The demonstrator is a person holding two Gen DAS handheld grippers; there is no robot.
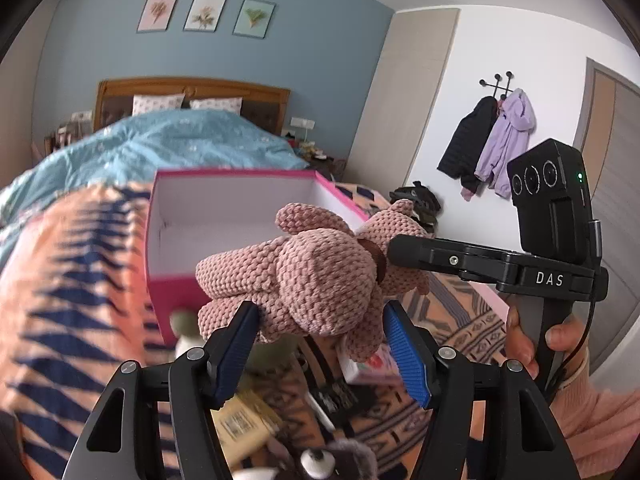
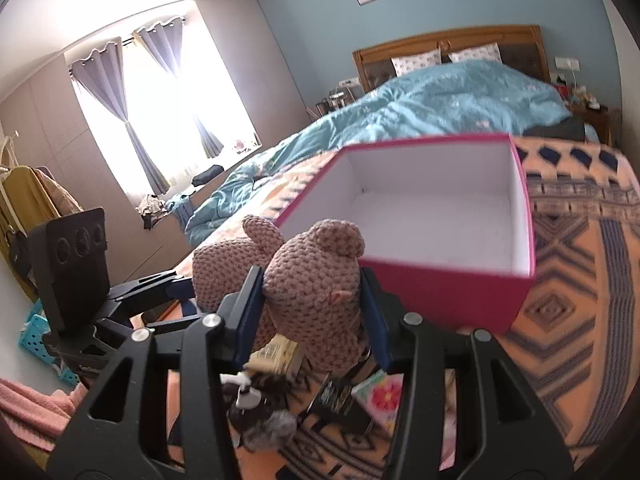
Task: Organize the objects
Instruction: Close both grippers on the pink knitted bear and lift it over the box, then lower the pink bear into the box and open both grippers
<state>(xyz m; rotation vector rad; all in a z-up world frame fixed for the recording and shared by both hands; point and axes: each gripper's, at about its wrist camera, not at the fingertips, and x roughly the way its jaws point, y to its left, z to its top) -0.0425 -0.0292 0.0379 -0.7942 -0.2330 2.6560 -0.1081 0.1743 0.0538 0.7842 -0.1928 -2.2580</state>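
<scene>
Below, clutter (image 2: 280, 408) blurred behind plush toy (image 2: 316, 300).

Support surface is a bed (image 2: 460, 92) with a wooden headboard (image 2: 448, 42). Two patterned pillows (image 2: 416, 60) lie against the headboard; a rumpled light-blue quilt (image 1: 168, 140) covers the far part. The near part is spread with an orange blanket with dark blue geometric pattern (image 2: 580, 240). Resting on that blanket: an open pink box with white interior (image 2: 448, 216), empty. Nearer the camera, a small clutter lies on the blanket: a tan carton (image 1: 240, 424), a flowered card (image 2: 380, 396), and a grey furry toy (image 2: 272, 424), all blurred.
</scene>
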